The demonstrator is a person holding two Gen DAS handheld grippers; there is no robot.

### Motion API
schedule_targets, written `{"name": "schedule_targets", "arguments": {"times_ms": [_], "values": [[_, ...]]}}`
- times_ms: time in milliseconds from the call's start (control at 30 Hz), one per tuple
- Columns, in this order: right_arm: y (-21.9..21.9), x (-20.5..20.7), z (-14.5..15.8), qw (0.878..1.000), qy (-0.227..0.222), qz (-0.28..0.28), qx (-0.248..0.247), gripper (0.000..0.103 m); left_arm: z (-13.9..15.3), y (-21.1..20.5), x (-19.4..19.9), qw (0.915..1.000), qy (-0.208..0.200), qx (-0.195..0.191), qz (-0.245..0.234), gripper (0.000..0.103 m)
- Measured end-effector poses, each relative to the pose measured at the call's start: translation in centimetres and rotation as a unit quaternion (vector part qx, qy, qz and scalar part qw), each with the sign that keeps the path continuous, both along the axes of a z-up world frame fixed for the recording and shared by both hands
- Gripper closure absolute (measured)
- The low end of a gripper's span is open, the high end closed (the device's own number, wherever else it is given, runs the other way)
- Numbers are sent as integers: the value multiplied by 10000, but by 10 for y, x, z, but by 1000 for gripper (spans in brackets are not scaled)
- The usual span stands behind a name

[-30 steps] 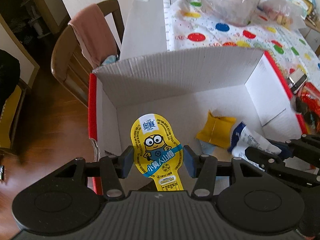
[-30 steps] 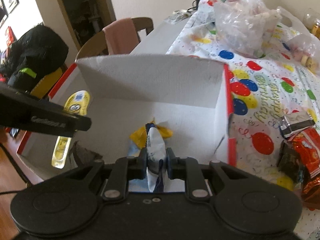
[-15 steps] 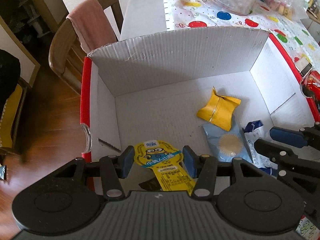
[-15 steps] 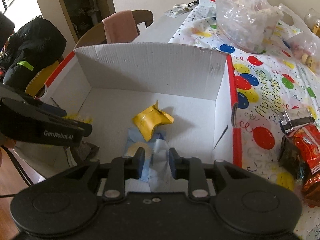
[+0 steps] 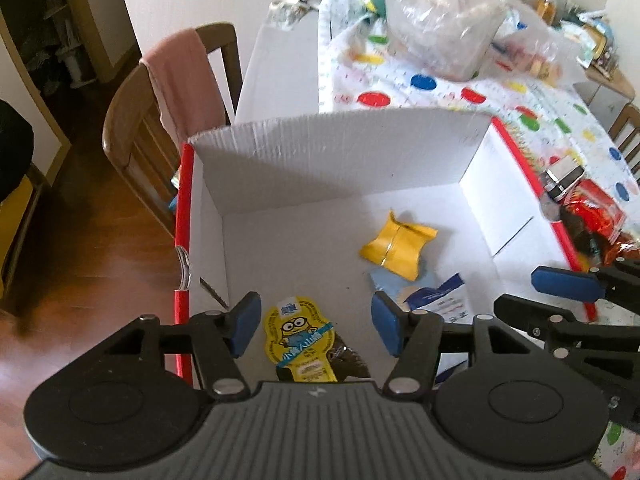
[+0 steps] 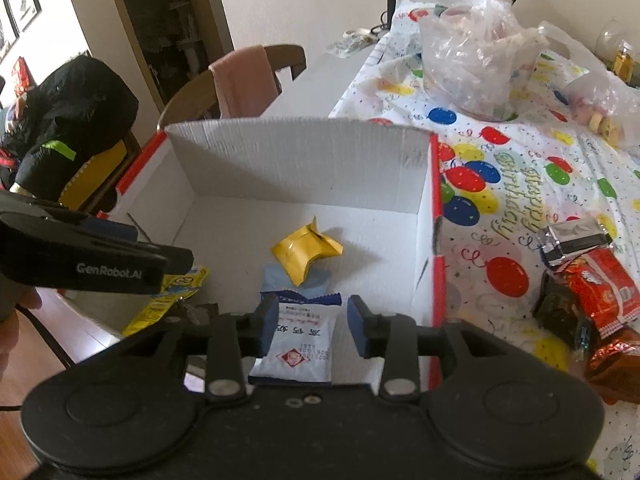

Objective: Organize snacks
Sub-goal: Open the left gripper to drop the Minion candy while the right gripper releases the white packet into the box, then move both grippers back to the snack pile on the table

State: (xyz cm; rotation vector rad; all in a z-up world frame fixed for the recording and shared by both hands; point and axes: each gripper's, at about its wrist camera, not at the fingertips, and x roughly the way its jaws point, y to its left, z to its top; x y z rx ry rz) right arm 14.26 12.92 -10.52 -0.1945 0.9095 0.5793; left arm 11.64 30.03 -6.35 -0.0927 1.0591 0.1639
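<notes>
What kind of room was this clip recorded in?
Most likely a home dining room: a table under a balloon-print party tablecloth, a wooden chair draped with a pink towel, and a wood floor. A cardboard box holds snacks.

Left gripper (image 5: pixel 314 330) and right gripper (image 6: pixel 312 326) opening, tilted downward

I see a white corrugated cardboard box with red edges (image 5: pixel 340 160) standing open on the tabletop. On its floor lie a crumpled yellow foil packet (image 5: pixel 398 246), a yellow cartoon-printed pouch (image 5: pixel 300 340) lying flat, and a white-and-blue sachet (image 6: pixel 300 340) partly covering a pale blue packet (image 6: pixel 280 280). Red wrapped snacks (image 6: pixel 600 296) lie outside, just beside the box.
</notes>
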Motion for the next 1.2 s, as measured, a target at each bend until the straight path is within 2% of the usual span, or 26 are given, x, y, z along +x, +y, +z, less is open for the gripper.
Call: {"name": "schedule_targets", "arguments": {"times_ms": [300, 467, 533, 633, 733, 900, 1200], "values": [[-29, -13, 30, 9994, -259, -19, 237, 52, 31, -18, -23, 9982, -596, -12, 46, 38], [-49, -20, 48, 9981, -442, -37, 430, 37, 48, -37, -33, 9958, -915, -48, -43, 34], [-57, -24, 54, 9975, -498, -48, 495, 36, 54, -47, -37, 9946, -1030, -80, -102, 31], [-71, -29, 62, 9967, -542, -20, 607, 33, 60, -62, -40, 9933, -1135, -107, -195, 31], [-88, -33, 70, 9956, -601, -43, 713, 26, 64, -80, -43, 9919, -1220, -188, -298, 29], [-120, -41, 78, 9940, -673, -118, 859, 17, 69, -116, -47, 9892, -1354, -258, -494, 24], [-183, -45, 84, 9920, -786, -180, 973, 6, 68, -181, -41, 9843, -1526, -439, -768, 24]]}}
